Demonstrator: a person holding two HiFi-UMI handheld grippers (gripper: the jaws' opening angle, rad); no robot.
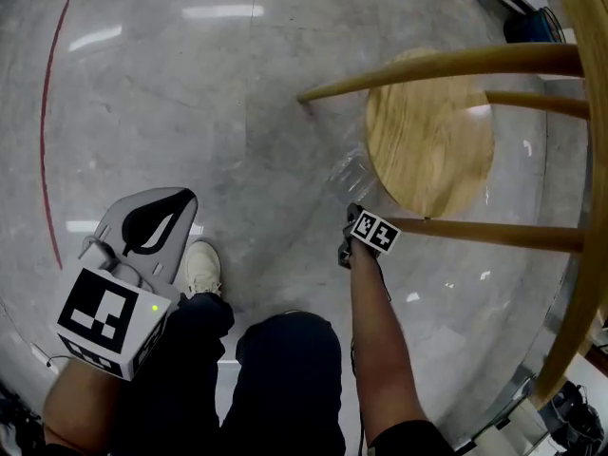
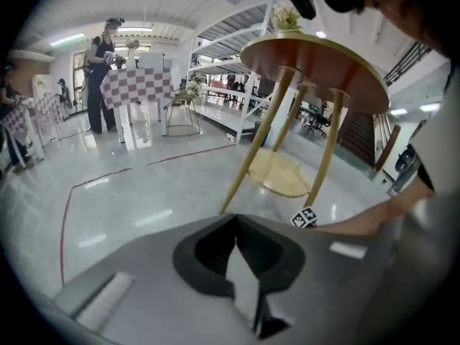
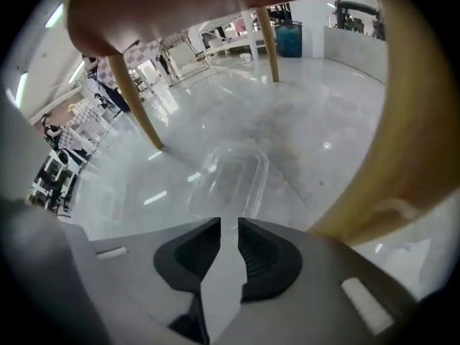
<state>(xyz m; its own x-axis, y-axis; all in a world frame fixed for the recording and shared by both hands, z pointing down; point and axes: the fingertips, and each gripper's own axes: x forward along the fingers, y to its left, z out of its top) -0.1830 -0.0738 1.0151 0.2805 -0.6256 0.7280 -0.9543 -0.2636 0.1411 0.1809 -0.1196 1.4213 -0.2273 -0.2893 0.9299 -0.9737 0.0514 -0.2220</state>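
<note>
My right gripper [image 1: 353, 212] reaches low to the floor under a round wooden table, beside its lower shelf [image 1: 427, 131]. Its jaws stand a narrow gap apart in the right gripper view [image 3: 228, 223], nothing clearly between them. A clear plastic container [image 3: 230, 175] lies on the floor just past the tips, also faintly visible in the head view [image 1: 347, 174]. My left gripper [image 1: 180, 202] hangs by the person's left knee, tips together and empty [image 2: 233, 218]. It looks toward the table top [image 2: 316, 56] and the right gripper's marker cube [image 2: 305, 218].
Slanted wooden table legs [image 1: 446, 63] cross above the right arm; a thick leg [image 3: 381, 157] stands close at the right. A red line [image 1: 47, 112] curves over the grey floor. A shoe [image 1: 201, 266] is beside the left gripper. Far off stand a checkered table [image 2: 140, 85], a person [image 2: 100, 77] and shelving [image 2: 230, 42].
</note>
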